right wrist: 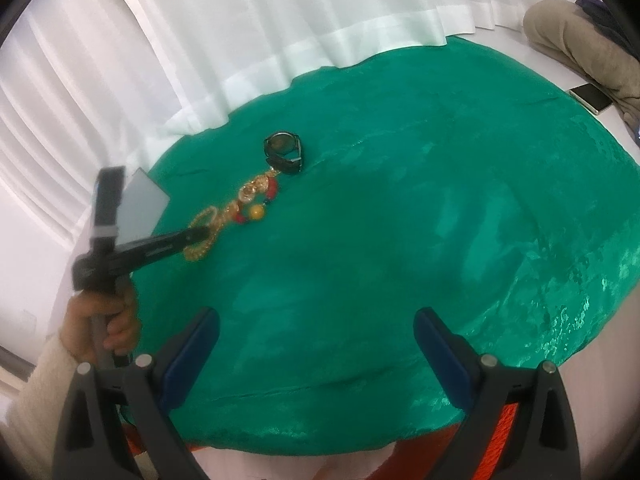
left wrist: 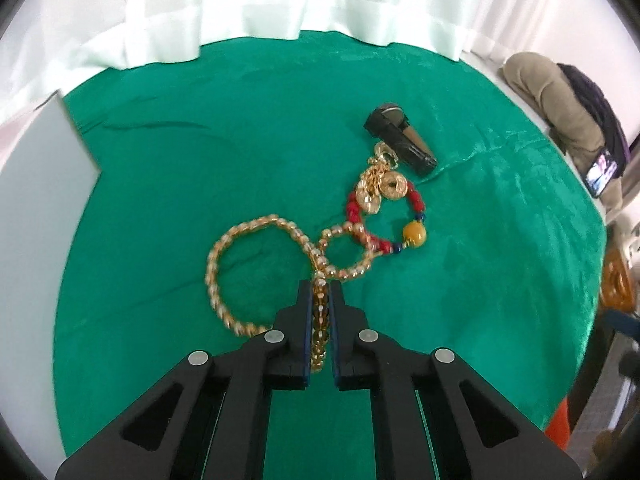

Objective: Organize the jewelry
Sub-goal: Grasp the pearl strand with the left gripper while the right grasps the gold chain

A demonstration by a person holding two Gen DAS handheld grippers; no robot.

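Left gripper [left wrist: 320, 292] is clamped on the gold chain [left wrist: 256, 272], limp, light, prob. slippery, so hold mid-strand; right gripper [right wrist: 316, 332] w/ fingers apart, empty.

cloth: green fabric [left wrist: 200, 168] spread under my work, creased | behind: white curtain [left wrist: 240, 8] hanging to its far edge | left: pale flat board [left wrist: 40, 184] | far right: a phone [right wrist: 592, 98] beside someone's beige-trousered leg [right wrist: 580, 40]
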